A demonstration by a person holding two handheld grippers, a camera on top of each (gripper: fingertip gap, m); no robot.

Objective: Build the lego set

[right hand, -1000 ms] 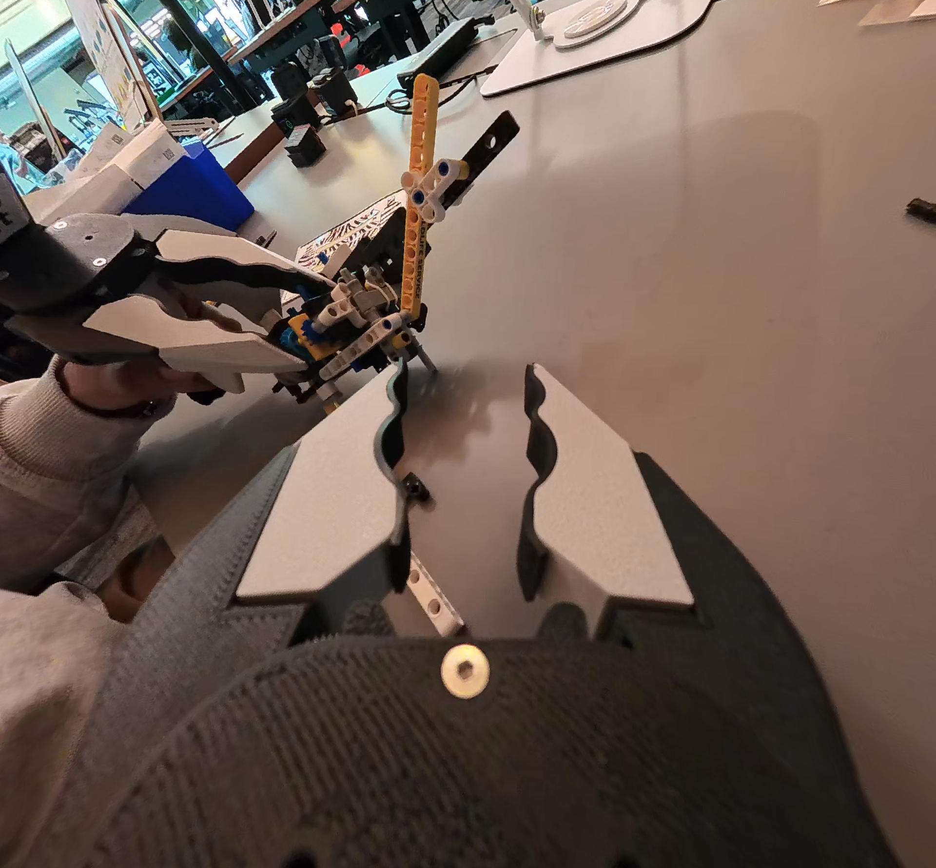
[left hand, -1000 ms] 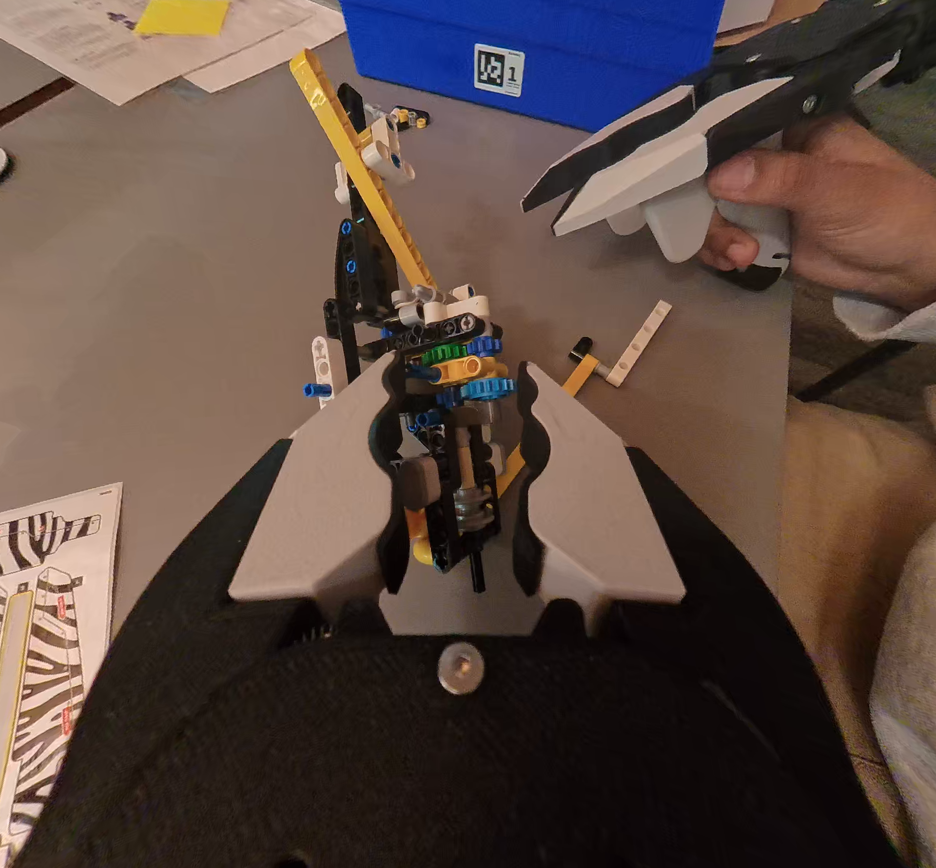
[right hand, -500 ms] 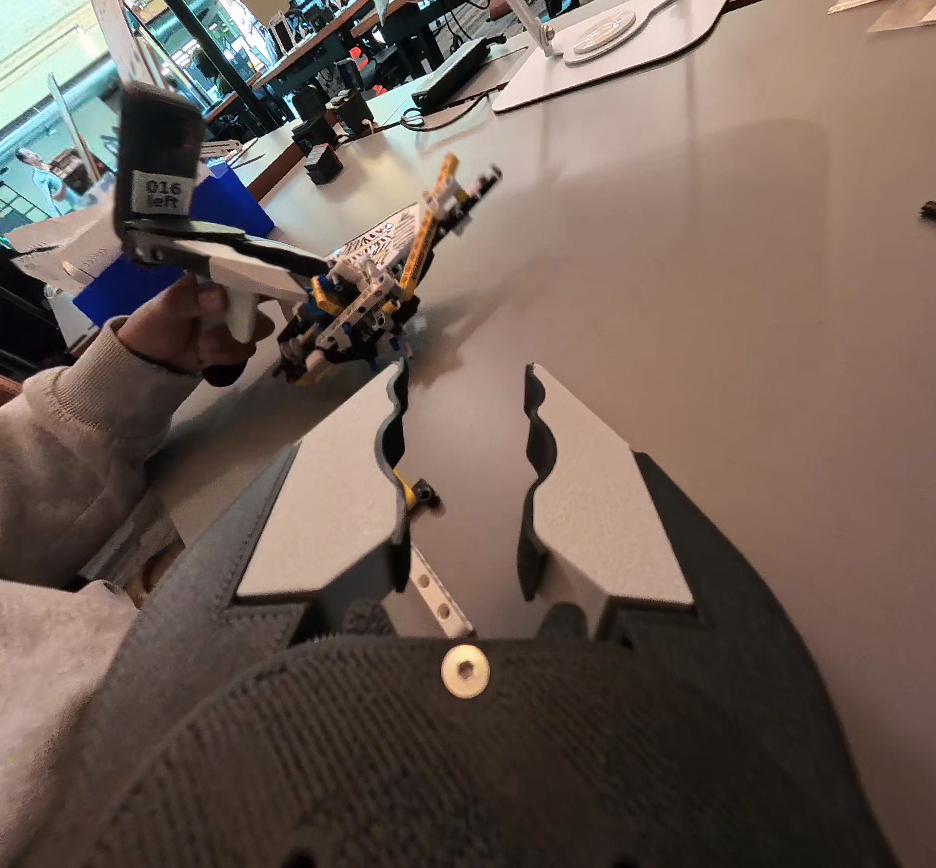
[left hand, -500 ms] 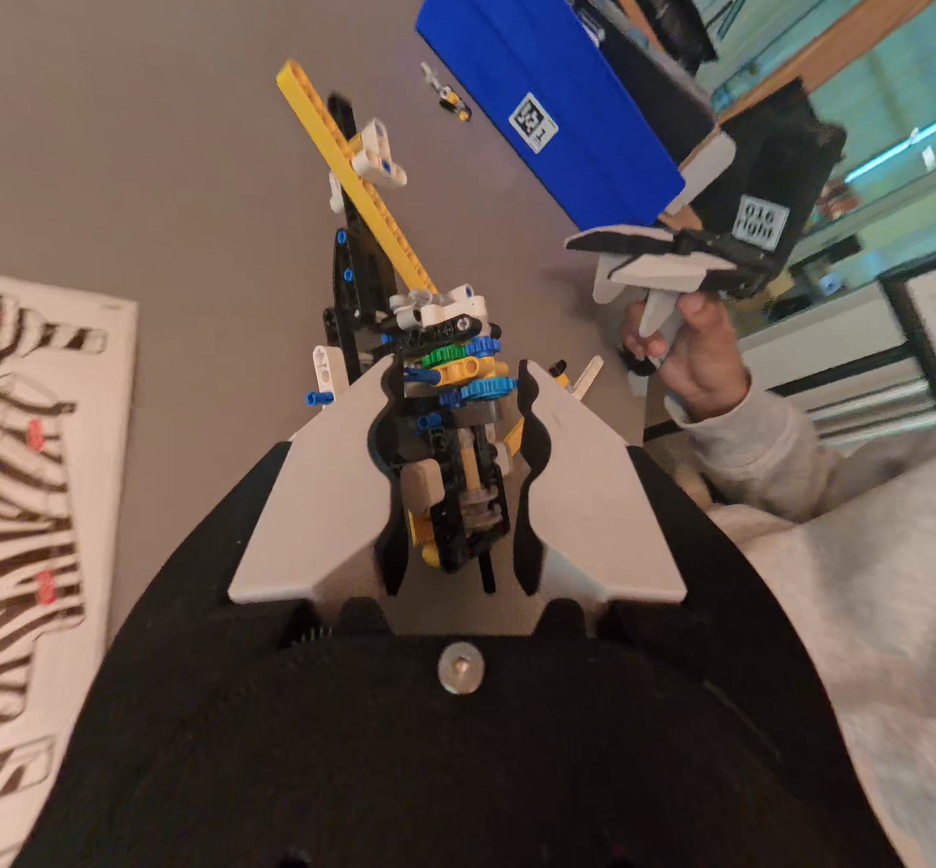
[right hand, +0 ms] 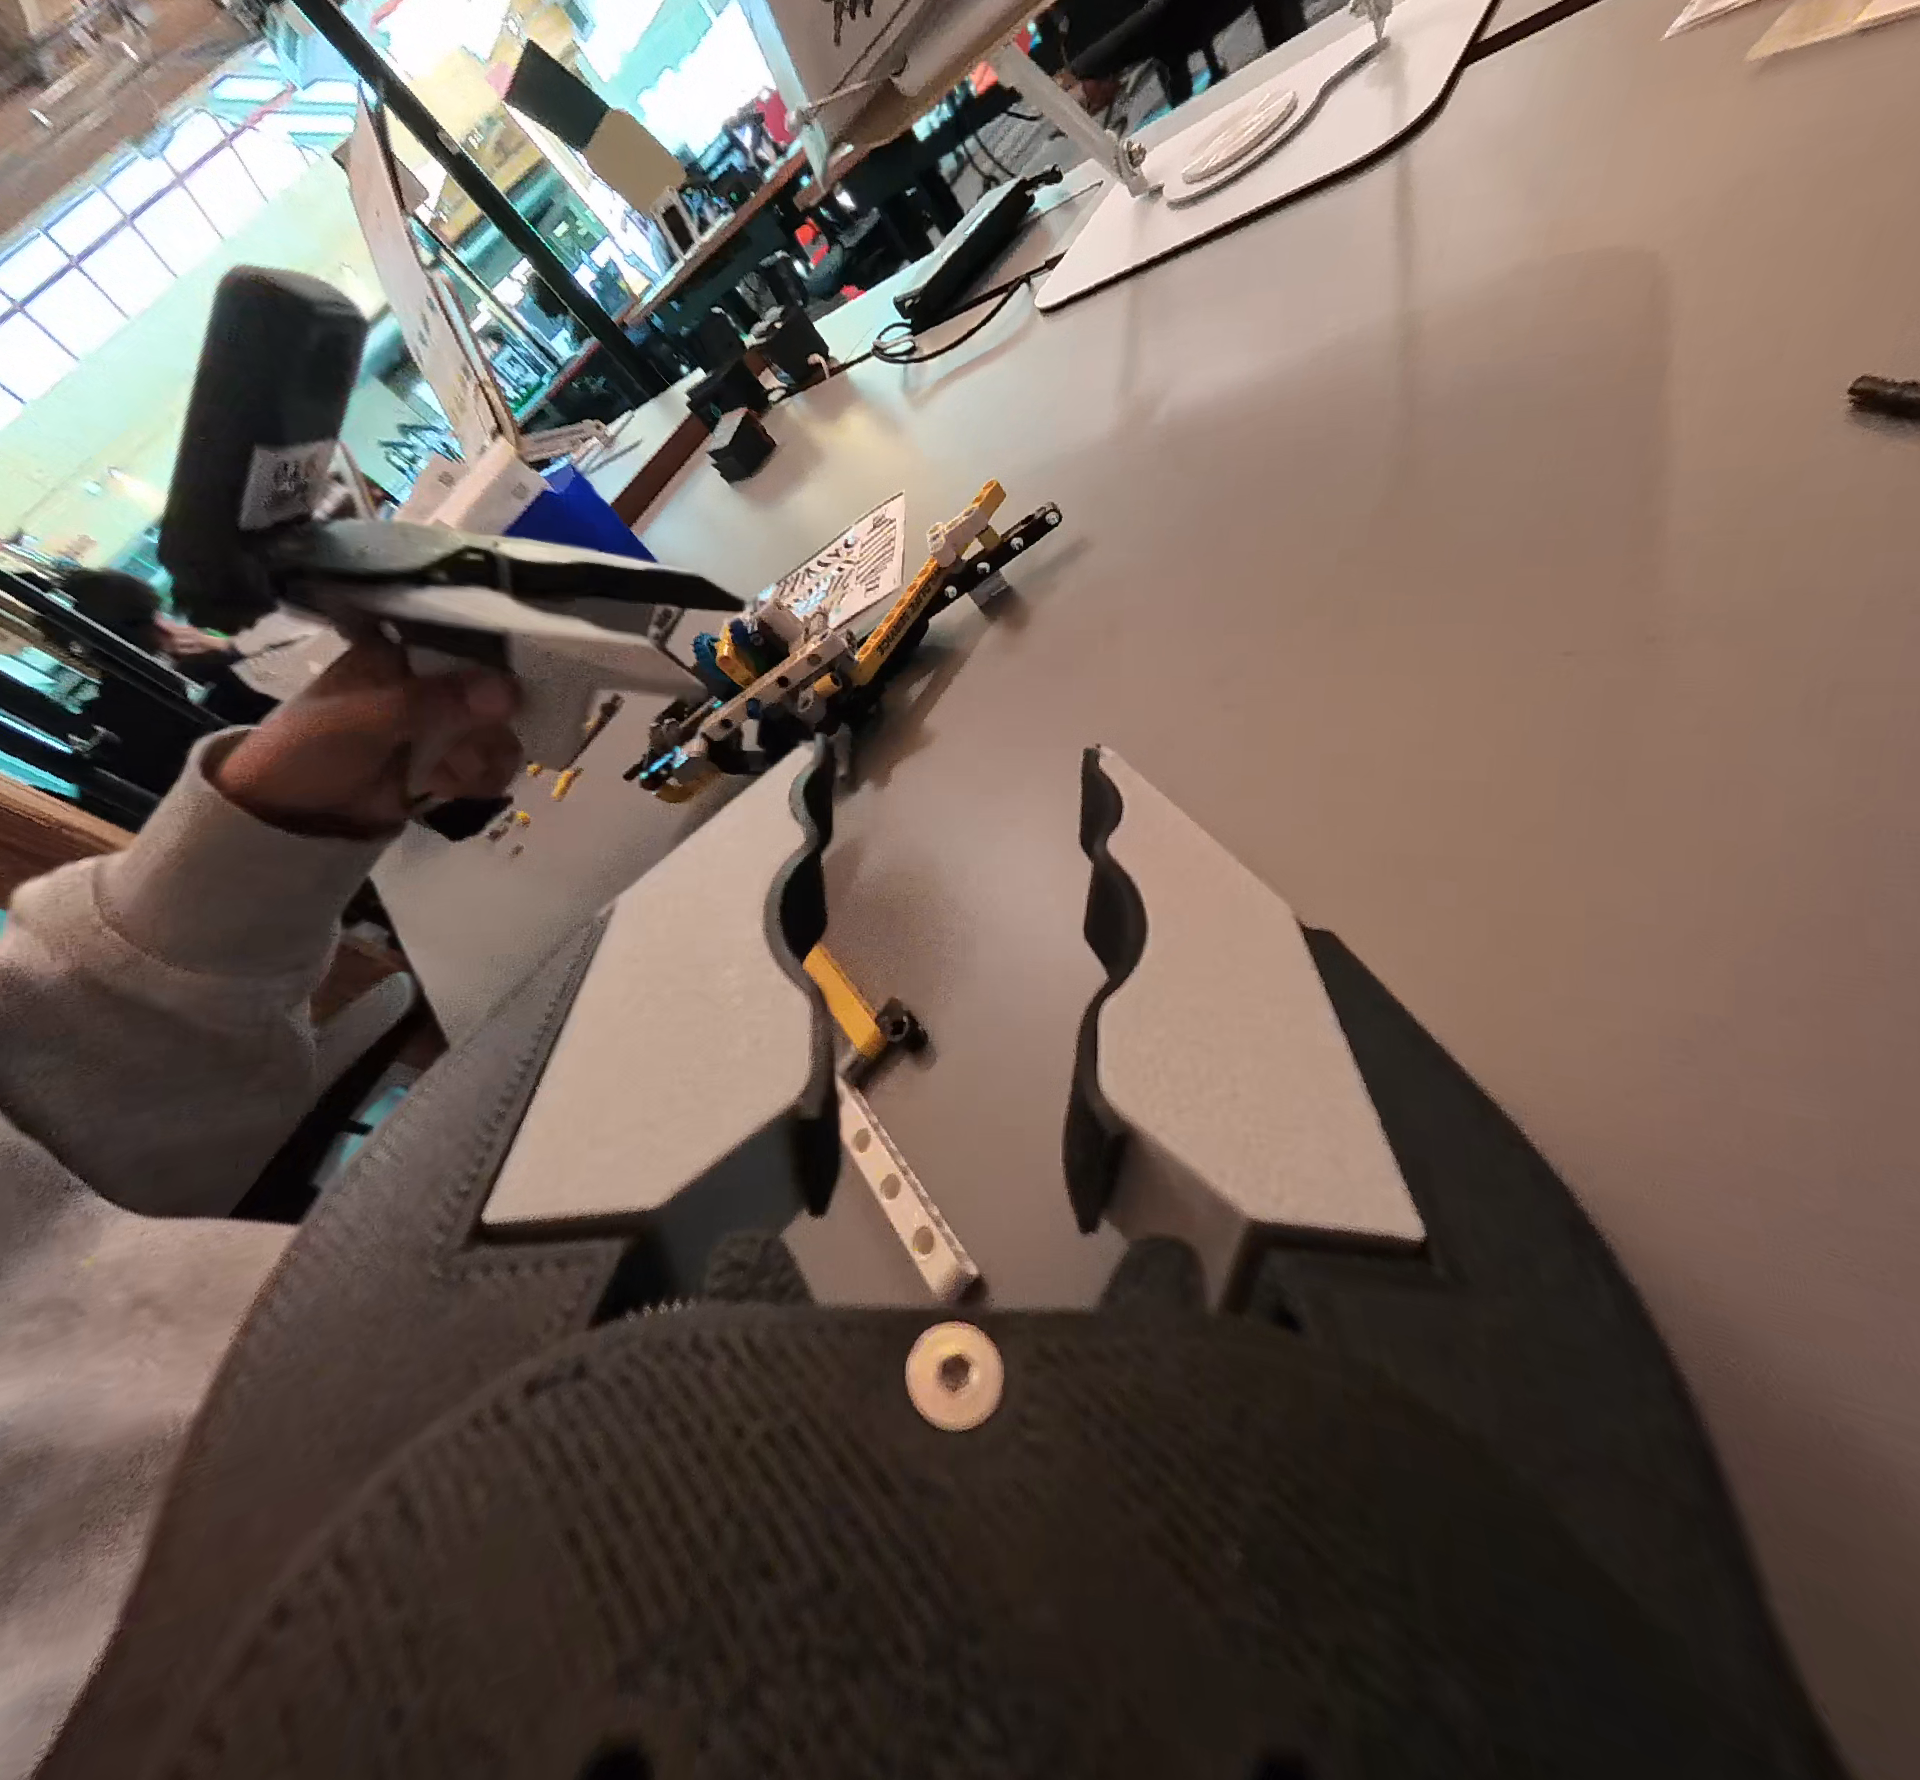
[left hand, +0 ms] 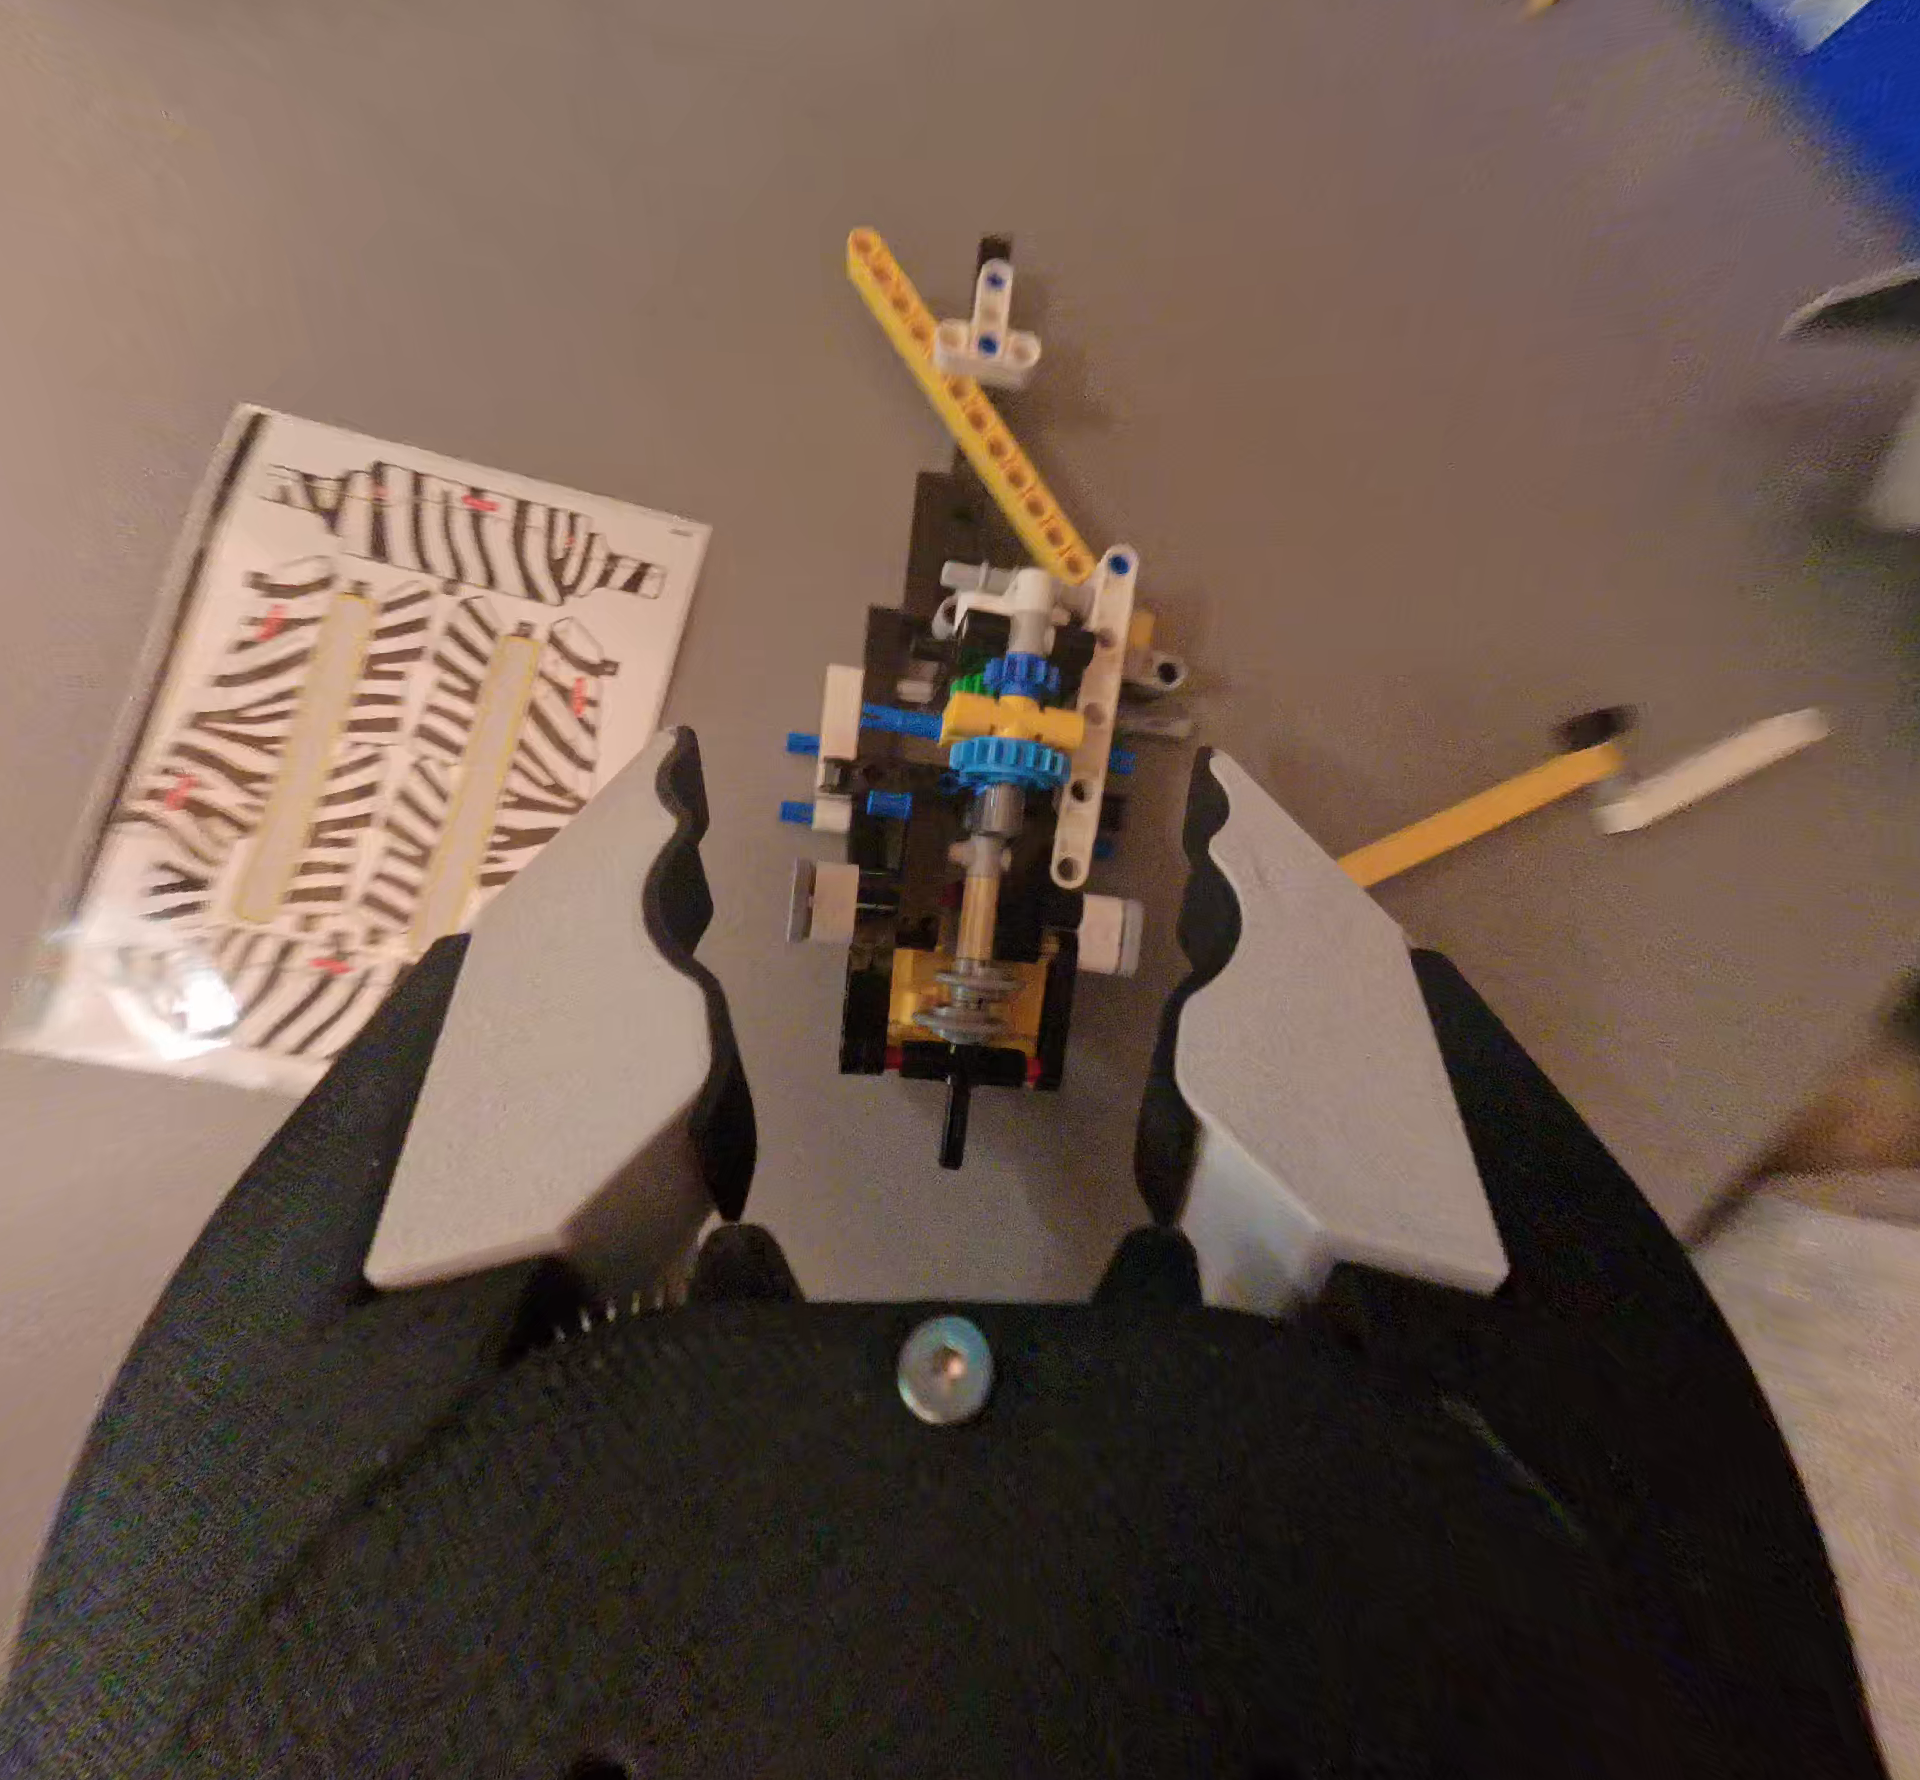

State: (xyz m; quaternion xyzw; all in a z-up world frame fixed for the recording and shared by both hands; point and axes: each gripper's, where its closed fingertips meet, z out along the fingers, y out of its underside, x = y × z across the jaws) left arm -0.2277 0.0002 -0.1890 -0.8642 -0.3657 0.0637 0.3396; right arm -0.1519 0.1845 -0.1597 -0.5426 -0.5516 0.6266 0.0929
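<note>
Lego model (left hand: 971, 826): black chassis, blue gears, slanted yellow beam, laid on bench (left hand: 416, 172). Left gripper (left hand: 945, 909) and right gripper (right hand: 951, 930) were spread wide, empty.

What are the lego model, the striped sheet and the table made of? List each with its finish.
Lego model: hard moulded plastic, glossy, in bright solid colours with crisp pin holes; the grey shaft might be plastic too.
Striped sheet: printed paper, apparently stickers, in a clear shiny sleeve, judging by glare at its corner.
Table: smooth grey matt top, probably laminate; soft reflections only.

Black-framed lego assembly (left hand: 961, 857) with blue gears, long yellow beam angled off; lying flat on grey table (left hand: 520, 172).
</note>
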